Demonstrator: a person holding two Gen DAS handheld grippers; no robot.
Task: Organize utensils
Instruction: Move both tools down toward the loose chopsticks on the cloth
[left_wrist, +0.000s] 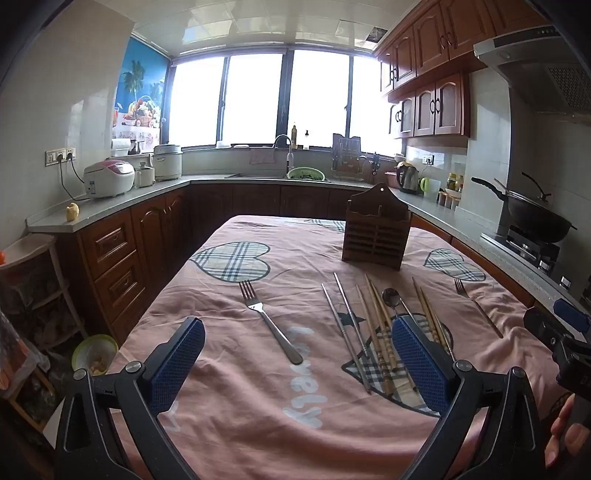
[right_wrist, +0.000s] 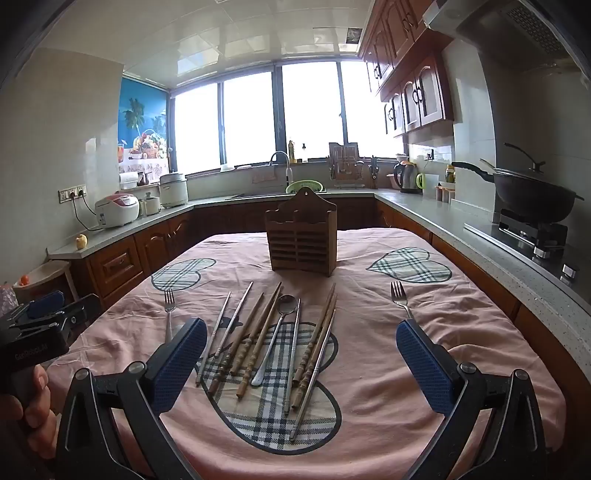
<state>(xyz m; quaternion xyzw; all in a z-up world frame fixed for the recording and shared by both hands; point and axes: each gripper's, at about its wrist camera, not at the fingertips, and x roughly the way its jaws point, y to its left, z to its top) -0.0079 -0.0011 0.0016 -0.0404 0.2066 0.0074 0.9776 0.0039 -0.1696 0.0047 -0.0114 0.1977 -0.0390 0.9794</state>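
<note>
A brown wooden utensil holder (left_wrist: 375, 236) (right_wrist: 301, 240) stands upright at the far middle of the pink tablecloth (left_wrist: 236, 413) (right_wrist: 369, 435). Wooden chopsticks (right_wrist: 255, 343) (left_wrist: 378, 325), metal chopsticks (right_wrist: 225, 328) (left_wrist: 345, 314) and a spoon (right_wrist: 275, 339) (left_wrist: 391, 297) lie in a loose row in front of it. One fork (left_wrist: 267, 321) (right_wrist: 168, 314) lies to the left, another fork (right_wrist: 400, 301) (left_wrist: 476, 308) to the right. My left gripper (left_wrist: 295, 362) is open and empty above the near cloth. My right gripper (right_wrist: 301, 365) is open and empty above the chopsticks.
Kitchen counters (left_wrist: 118, 206) run around the table on the left, back and right. A stove with a black wok (right_wrist: 532, 195) is at the right. A rice cooker (left_wrist: 109, 179) sits on the left counter. A green bowl (left_wrist: 94, 354) sits on the floor to the left.
</note>
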